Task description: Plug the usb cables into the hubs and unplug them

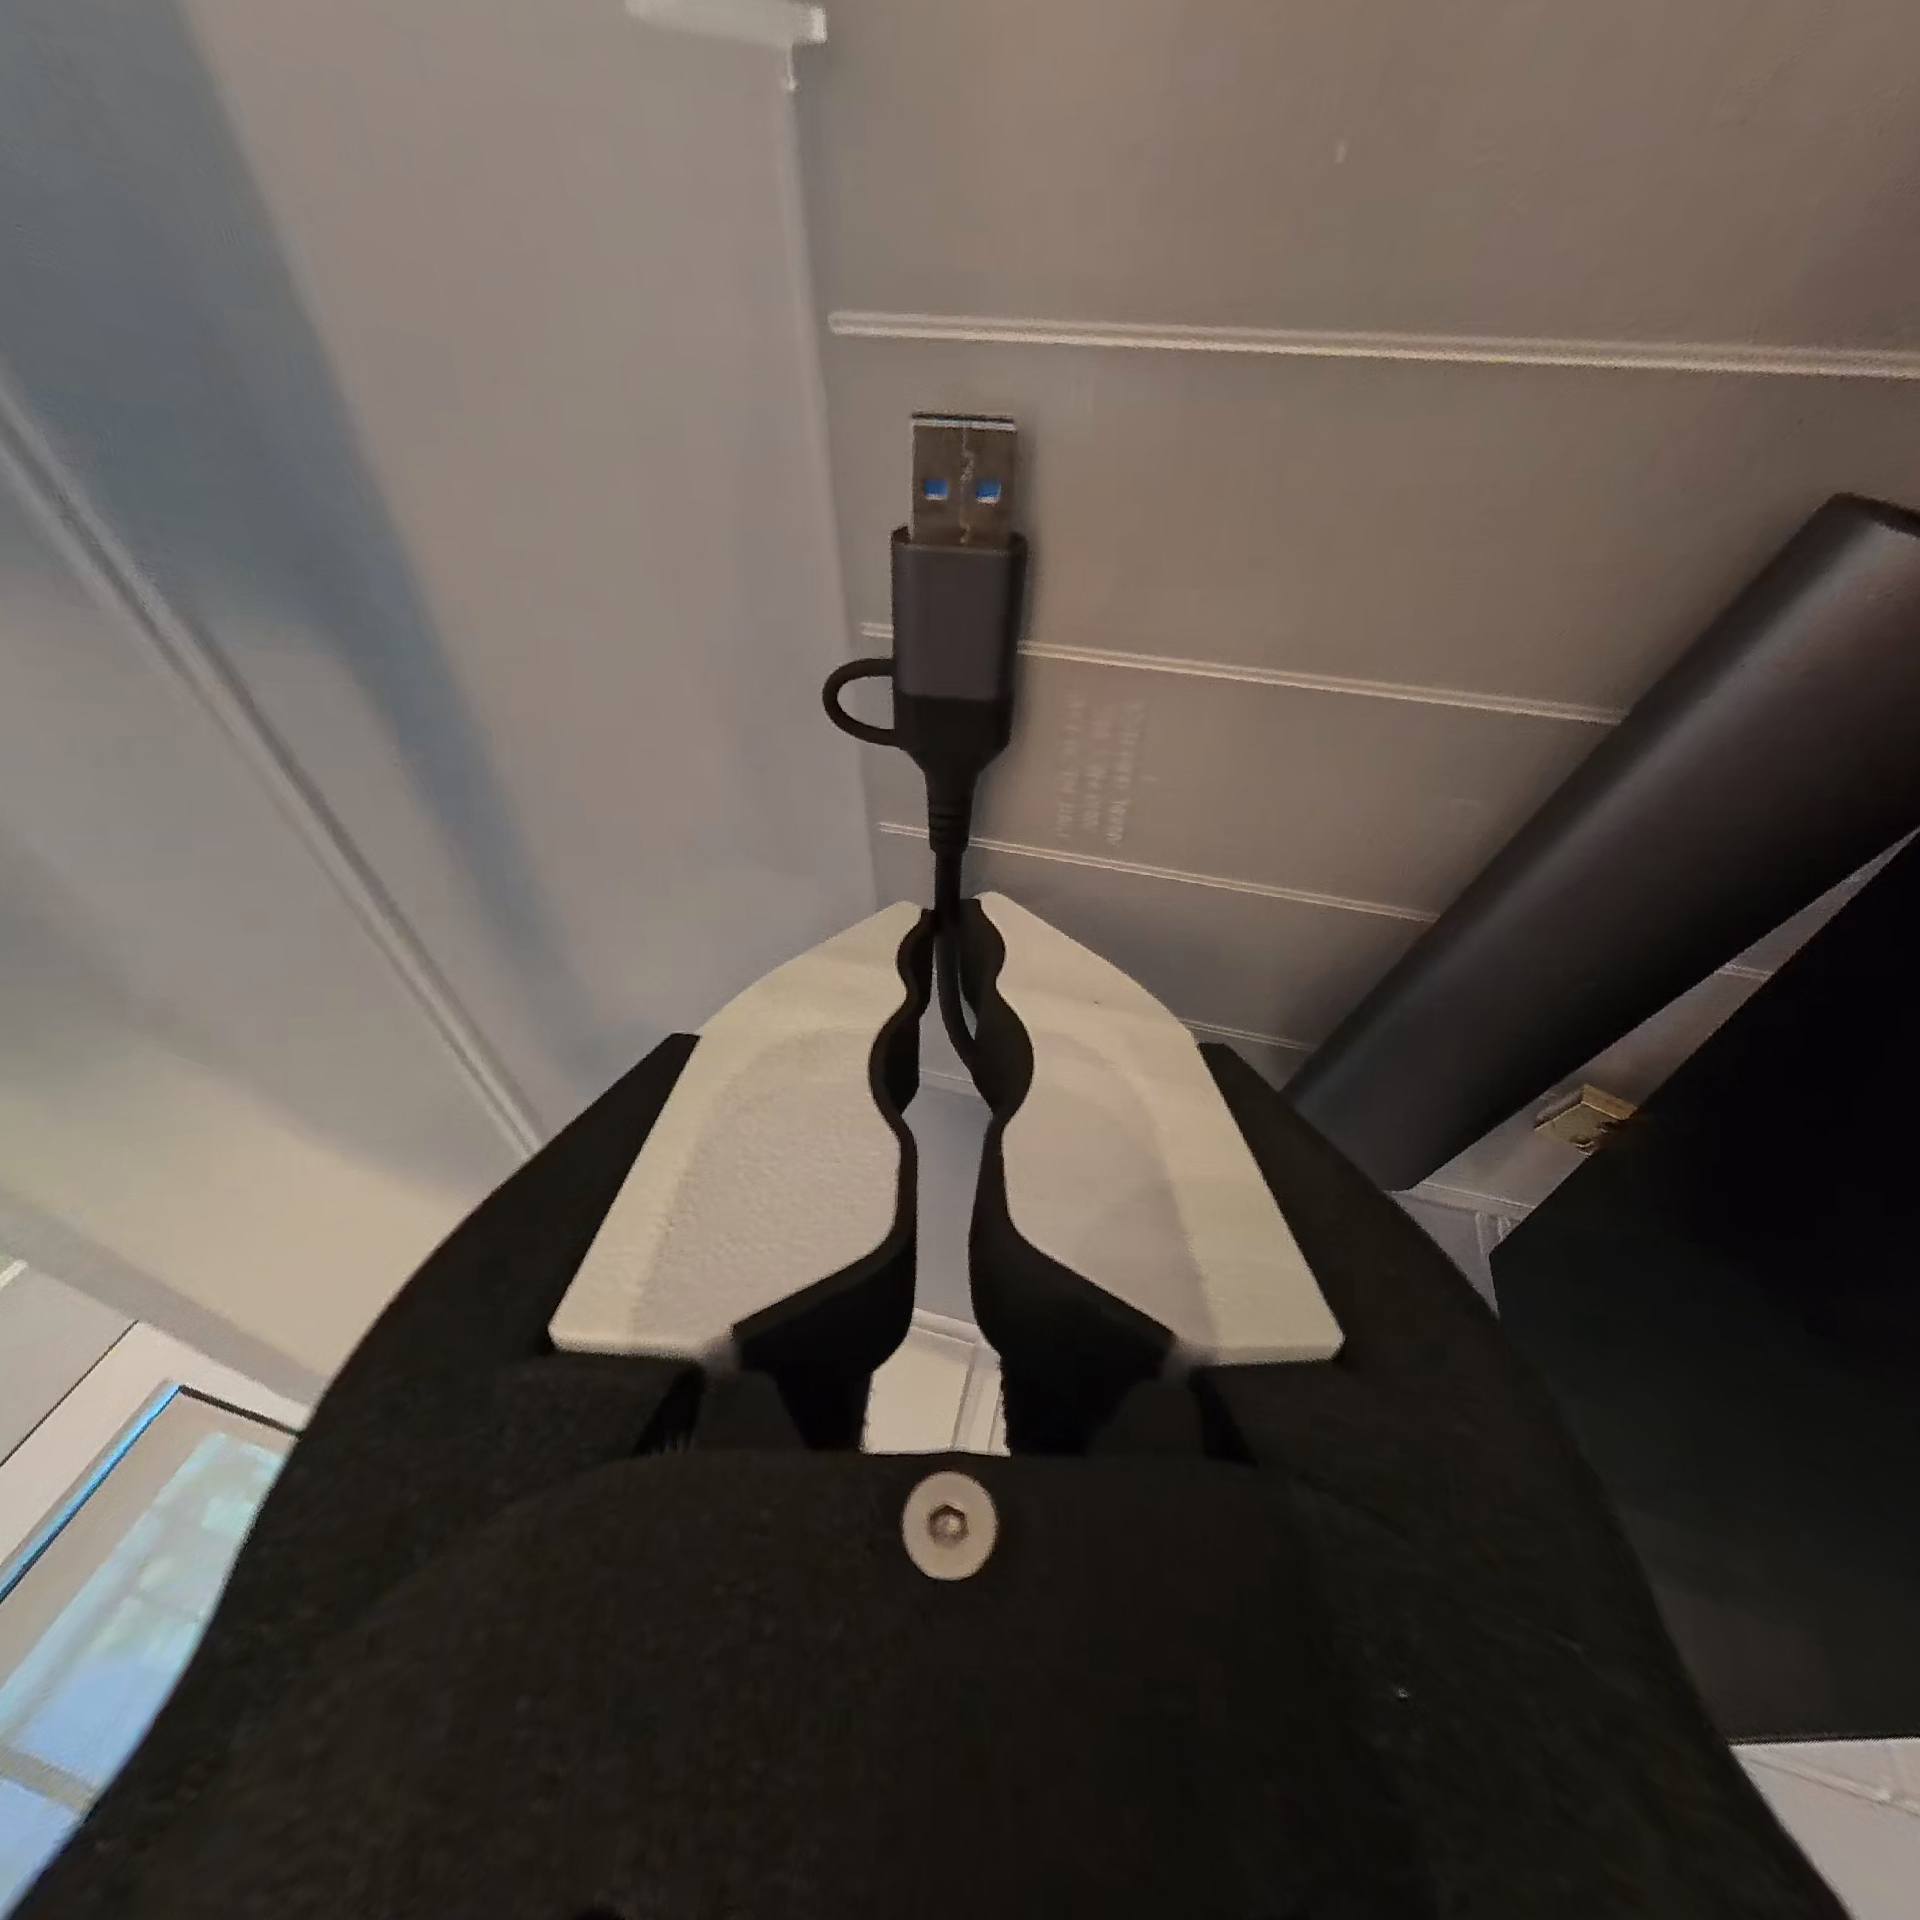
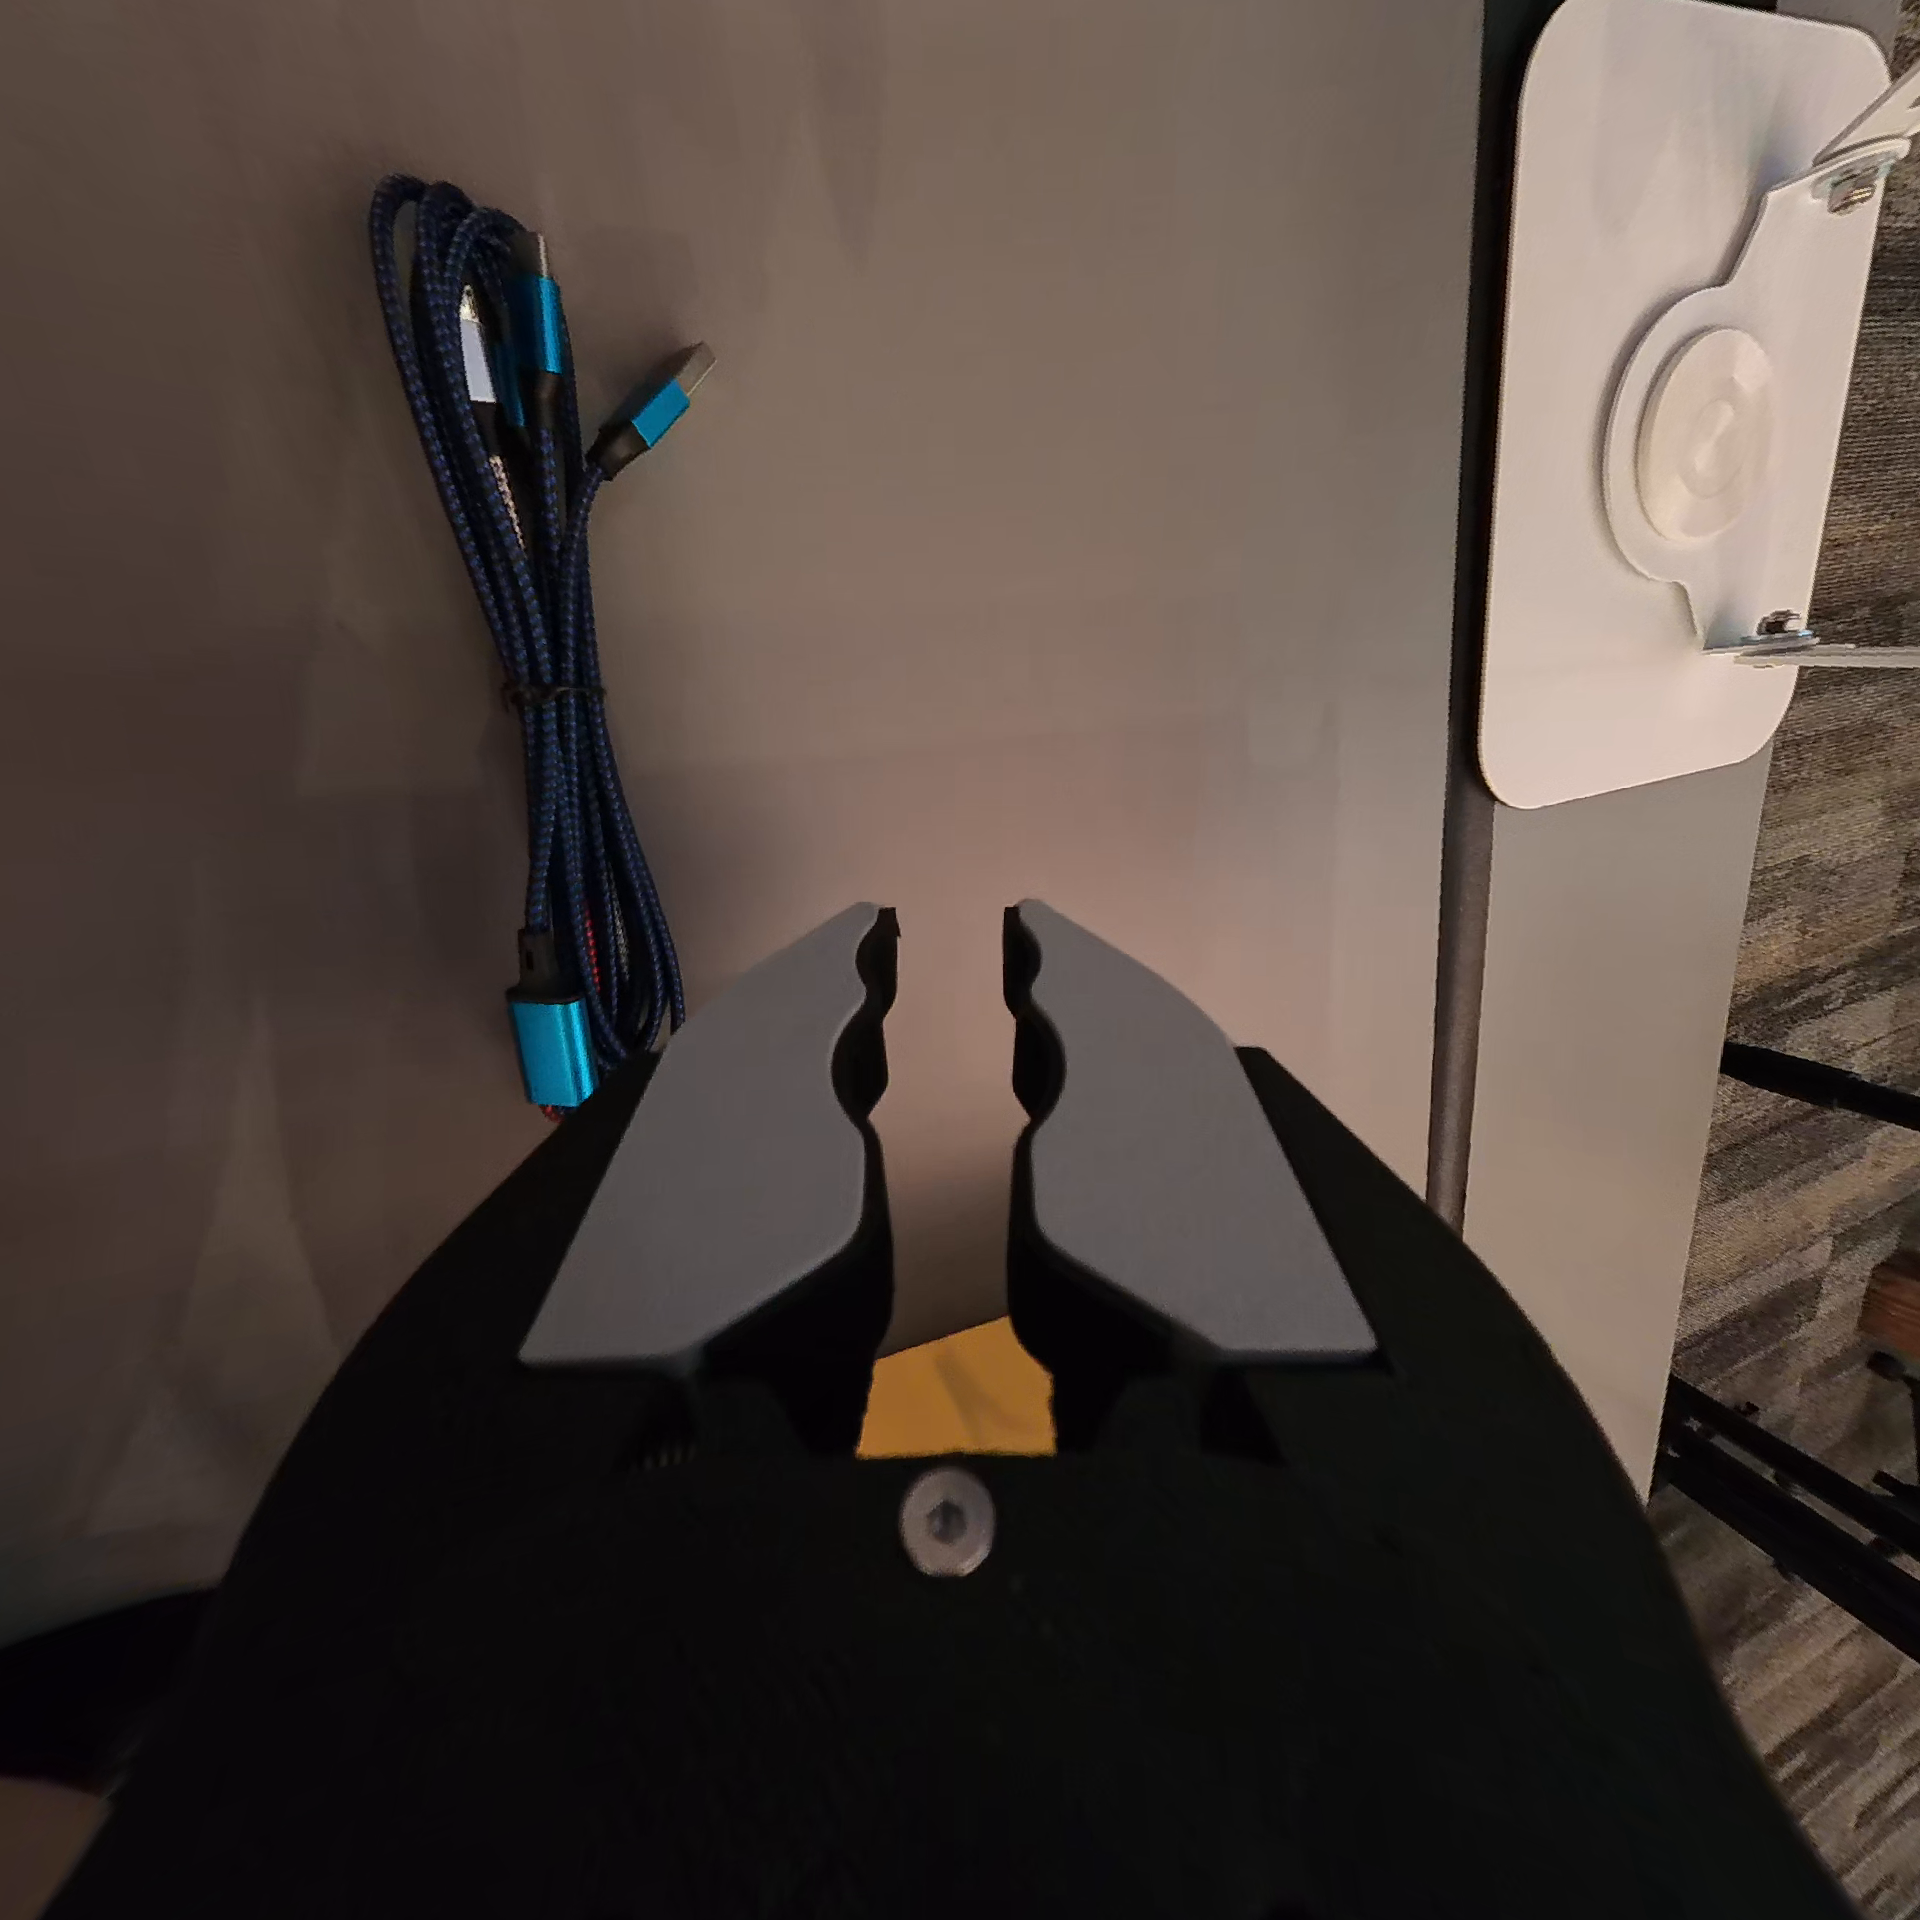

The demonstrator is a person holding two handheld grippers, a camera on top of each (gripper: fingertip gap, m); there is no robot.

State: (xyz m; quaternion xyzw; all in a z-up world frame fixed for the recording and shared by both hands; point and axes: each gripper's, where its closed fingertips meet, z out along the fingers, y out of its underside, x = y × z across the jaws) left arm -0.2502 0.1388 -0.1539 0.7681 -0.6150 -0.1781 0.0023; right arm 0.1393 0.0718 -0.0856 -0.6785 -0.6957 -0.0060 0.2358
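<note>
The left gripper (image 1: 948, 914) pinches a black USB cable (image 1: 940, 966) just behind its strain relief, so the grey-sleeved plug (image 1: 960, 561) stands free beyond the fingertips, metal end pointing away, with a dark grey hub (image 1: 1621, 894) to its right. Held by the soft cord, the light plug would likely wobble and bend under insertion force; the rigid sleeve looks the better hold. The right gripper (image 2: 951, 920) is spread and empty over a grey table (image 2: 1039, 520). To its left lies a tied bundle of blue braided cables (image 2: 551, 675), limp and light.
</note>
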